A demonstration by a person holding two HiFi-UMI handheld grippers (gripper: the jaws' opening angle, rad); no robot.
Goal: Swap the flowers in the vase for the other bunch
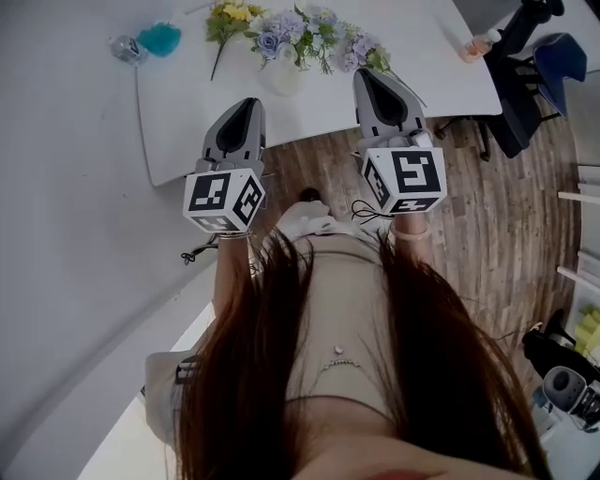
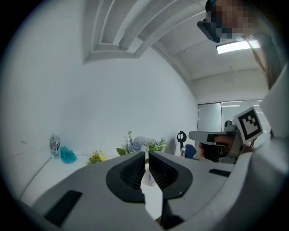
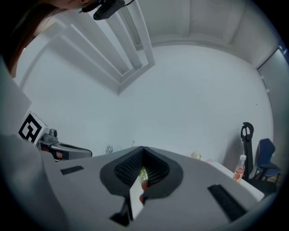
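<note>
A: Where both hang by the smooth white bench [image 1: 178,112], gripper state?
B: Grey left gripper [image 1: 246,101], right gripper [image 1: 366,73]: ribbed jaws closed, empty. Ruffled lilac-blue flowers [image 1: 300,33] in round white vase [image 1: 286,77]; yellow bunch [image 1: 232,17] lying beside.

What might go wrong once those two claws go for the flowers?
The white vase looks small under its wide blue and purple flowers, so a sideways pull on the stems may tip it. The yellow bunch lies beside those blooms and may snag or get dragged. The left gripper and right gripper are both shut; unless they open first, they would only shove the flowers.
</note>
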